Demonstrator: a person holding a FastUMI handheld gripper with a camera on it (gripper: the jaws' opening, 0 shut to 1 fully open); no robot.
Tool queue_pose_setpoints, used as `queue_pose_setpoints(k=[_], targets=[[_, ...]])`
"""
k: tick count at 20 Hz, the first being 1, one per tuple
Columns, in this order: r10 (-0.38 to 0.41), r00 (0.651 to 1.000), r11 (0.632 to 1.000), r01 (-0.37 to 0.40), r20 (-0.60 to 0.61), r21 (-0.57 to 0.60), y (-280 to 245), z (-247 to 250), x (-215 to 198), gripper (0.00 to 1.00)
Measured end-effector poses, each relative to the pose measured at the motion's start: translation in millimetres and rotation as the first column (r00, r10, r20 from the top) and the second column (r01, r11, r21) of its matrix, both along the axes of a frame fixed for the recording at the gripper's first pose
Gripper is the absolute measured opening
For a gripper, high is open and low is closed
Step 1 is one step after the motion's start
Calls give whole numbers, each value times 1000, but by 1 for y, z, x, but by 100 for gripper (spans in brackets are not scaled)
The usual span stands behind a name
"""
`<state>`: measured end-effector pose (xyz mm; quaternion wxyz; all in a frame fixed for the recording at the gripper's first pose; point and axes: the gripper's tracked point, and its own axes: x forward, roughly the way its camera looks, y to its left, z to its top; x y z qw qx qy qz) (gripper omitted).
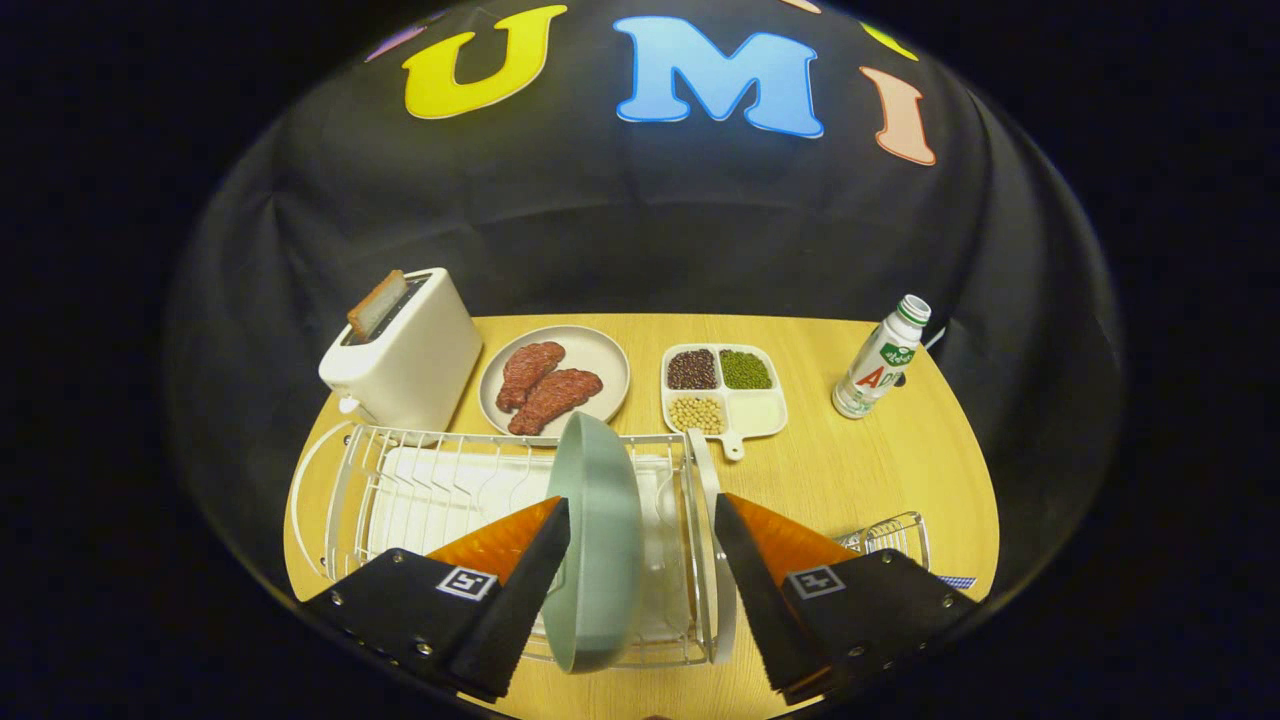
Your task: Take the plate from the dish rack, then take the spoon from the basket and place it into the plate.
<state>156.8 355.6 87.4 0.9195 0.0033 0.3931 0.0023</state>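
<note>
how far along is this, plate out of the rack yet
Nothing looks finished. The green plate stands on edge in the white dish rack, between the open fingers of the gripper, which are not pressing on it. Left: grip and lift the plate out, set it down, then fetch the spoon from the wire basket beside the rack.

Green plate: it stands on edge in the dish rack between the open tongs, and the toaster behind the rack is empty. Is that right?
Not quite. The gripper view shows a slice of toast sticking up from the toaster, so it is not empty. The rest holds: the green plate stands on edge in the dish rack, between the open tongs.
</note>
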Motion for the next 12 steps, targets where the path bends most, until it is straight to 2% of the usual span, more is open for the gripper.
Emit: queue_pose_setpoints(k=[1, 3, 4, 6, 7, 9, 12], targets=[[-12, 1000, 1000, 12, -9, -14, -1, -3, 2, 88], [-28, 999, 999, 26, -46, -41, -3, -14, 2, 79], [-45, 997, 998, 41, -71, -50, -4, -20, 0, 70], [-43, 996, 999, 40, -83, -34, 5, -20, 1, 40], [-41, 996, 997, 36, -76, -66, 9, -6, -3, 38], [-24, 997, 993, 15, -78, -117, 15, -19, 0, 27], [-30, 997, 986, 18, -69, -169, 20, -10, 0, 27]])
